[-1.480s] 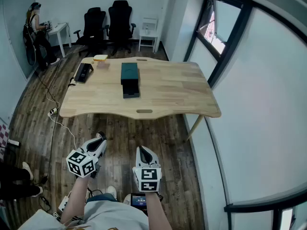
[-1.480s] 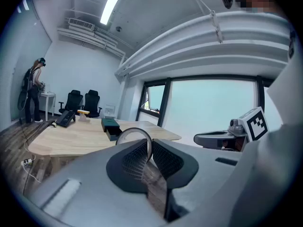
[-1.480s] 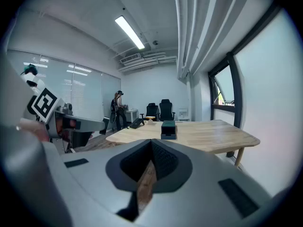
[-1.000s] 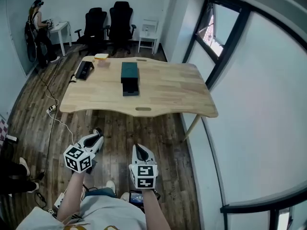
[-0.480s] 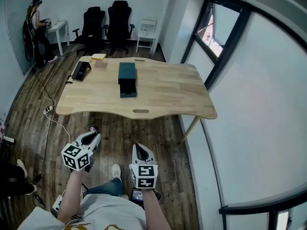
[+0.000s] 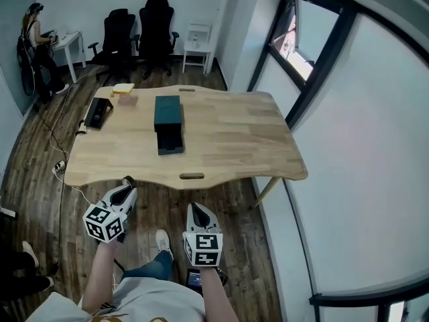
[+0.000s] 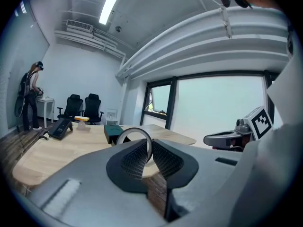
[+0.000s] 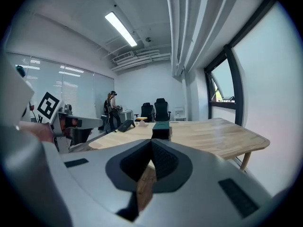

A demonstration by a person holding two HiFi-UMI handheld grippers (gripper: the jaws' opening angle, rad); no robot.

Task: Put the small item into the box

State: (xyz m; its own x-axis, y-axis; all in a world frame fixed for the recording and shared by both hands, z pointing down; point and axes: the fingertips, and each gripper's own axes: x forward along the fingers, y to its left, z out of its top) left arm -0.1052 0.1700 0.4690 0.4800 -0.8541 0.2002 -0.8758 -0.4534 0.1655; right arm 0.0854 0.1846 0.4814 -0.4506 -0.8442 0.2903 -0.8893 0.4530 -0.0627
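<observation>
A dark teal box [image 6: 167,113] lies on the wooden table [image 6: 221,139], with a darker part [image 6: 169,141] drawn out toward me. The box shows small in the left gripper view [image 7: 113,131] and in the right gripper view [image 8: 161,129]. My left gripper [image 6: 126,182] hovers over the floor short of the table's near edge. In its own view the left gripper [image 7: 147,148] is shut on a thin grey ring [image 7: 127,134] that stands up above the jaws. My right gripper [image 6: 196,209] is beside it, shut [image 8: 150,145] with nothing between the pads.
A black device [image 6: 98,111] and a yellow item [image 6: 123,88] lie at the table's far left. Two black office chairs [image 6: 137,29] and a white stool [image 6: 196,45] stand behind it. A person [image 6: 32,35] stands at a small desk far left. A glass wall runs along the right.
The table has come closer and shifted left in the head view as the person stepped forward. Both grippers keep the same pose and stay shut.
</observation>
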